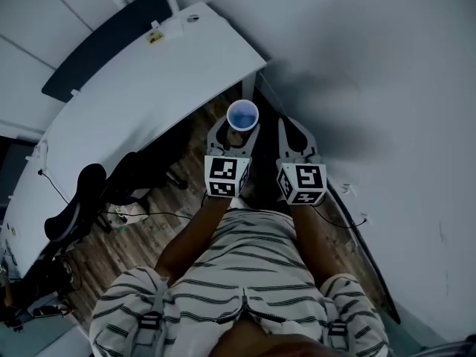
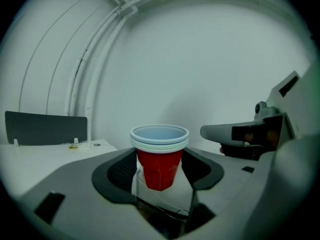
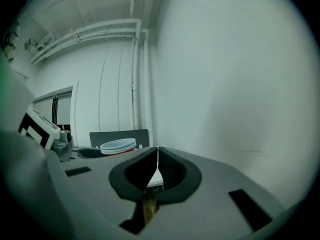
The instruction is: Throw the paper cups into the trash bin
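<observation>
Red paper cups [image 2: 159,166] with white rims, white desk [image 1: 149,88], dark-striped white clothing [image 1: 245,255].

I hold both arms out in front of me, left forearm [image 1: 195,233] and right forearm [image 1: 316,233] running side by side, each ending in a gripper that points away from my body. My left gripper [image 1: 242,125] has its jaws closed against the sides of a stack of paper cups [image 2: 160,151], which stands upright between them. My right gripper [image 1: 294,132], just beside it, has its jaws pressed together on nothing
</observation>
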